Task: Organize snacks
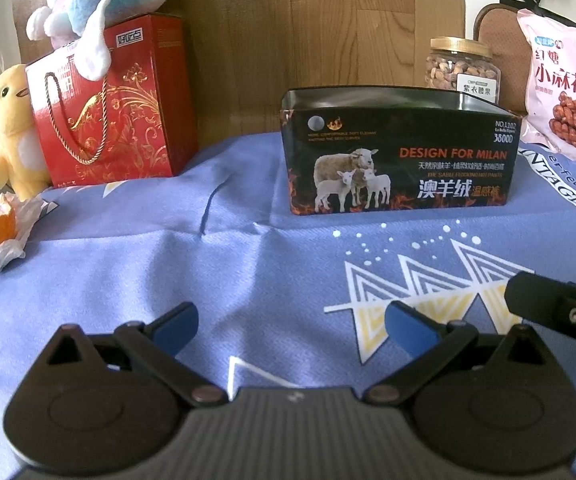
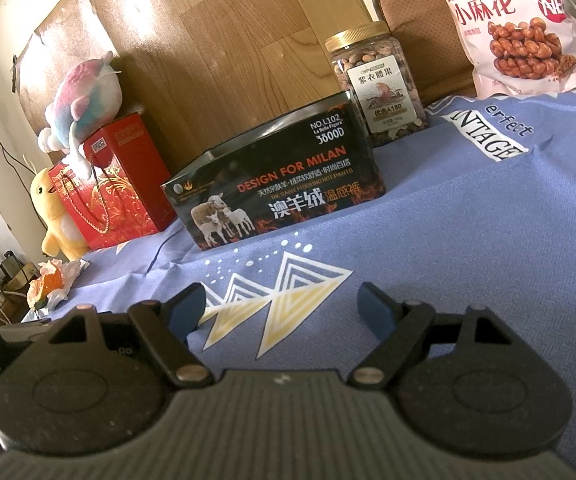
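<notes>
Broadly, a blue patterned cloth-covered surface (image 1: 248, 248) is seen, with an open black rectangular tin printed with sheep (image 1: 398, 160) standing on it as the landmark. Left of the tin a red gift box with gold ornament and a cord handle (image 1: 116, 108) is set, and a pastel plush toy (image 1: 100, 4) is perched on top of it. Right of the tin, and further back, a pink bag of twisted dough snacks (image 2: 516, 28) is propped upright. Just behind the tin's right end a clear jar of nuts with a gold lid (image 2: 376, 88) is placed. A yellow plush chick (image 1: 12, 132) is stood left of the red box. Nearer than the tin, the left tongs (image 1: 291, 326) and the right tongs (image 2: 282, 308) are held wide apart above the cloth, with nothing gripped.
</notes>
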`<state>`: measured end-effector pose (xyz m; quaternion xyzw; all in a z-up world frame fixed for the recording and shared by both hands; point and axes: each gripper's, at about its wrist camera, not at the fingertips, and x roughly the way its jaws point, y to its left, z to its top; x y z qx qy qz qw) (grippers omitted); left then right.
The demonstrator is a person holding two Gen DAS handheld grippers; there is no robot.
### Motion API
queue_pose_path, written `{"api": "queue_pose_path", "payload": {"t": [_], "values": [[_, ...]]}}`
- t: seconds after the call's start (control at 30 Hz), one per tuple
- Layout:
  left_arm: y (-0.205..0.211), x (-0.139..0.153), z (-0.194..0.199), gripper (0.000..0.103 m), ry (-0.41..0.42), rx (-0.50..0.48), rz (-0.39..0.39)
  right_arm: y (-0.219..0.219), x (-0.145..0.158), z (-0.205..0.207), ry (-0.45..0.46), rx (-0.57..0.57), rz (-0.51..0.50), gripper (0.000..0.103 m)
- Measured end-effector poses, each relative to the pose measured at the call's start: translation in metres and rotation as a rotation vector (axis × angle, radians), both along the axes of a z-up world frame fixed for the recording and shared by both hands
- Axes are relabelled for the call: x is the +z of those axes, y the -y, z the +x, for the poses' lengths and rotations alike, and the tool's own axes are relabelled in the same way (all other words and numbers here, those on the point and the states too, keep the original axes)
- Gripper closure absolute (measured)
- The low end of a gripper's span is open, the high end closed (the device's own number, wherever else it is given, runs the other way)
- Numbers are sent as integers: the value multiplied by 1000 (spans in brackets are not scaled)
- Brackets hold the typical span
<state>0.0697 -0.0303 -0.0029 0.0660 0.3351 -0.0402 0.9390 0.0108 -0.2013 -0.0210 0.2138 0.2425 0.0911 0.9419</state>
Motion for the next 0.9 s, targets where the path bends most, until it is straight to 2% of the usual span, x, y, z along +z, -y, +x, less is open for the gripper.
{"api": "queue_pose_path", "payload": {"t": [0.7, 0.9], "values": [[0, 0, 0, 0, 1, -1, 1, 0, 0, 0, 1, 1, 1, 18], [5, 2, -9, 0, 58, -40, 18, 0, 0, 0, 1, 1, 2, 18]]}}
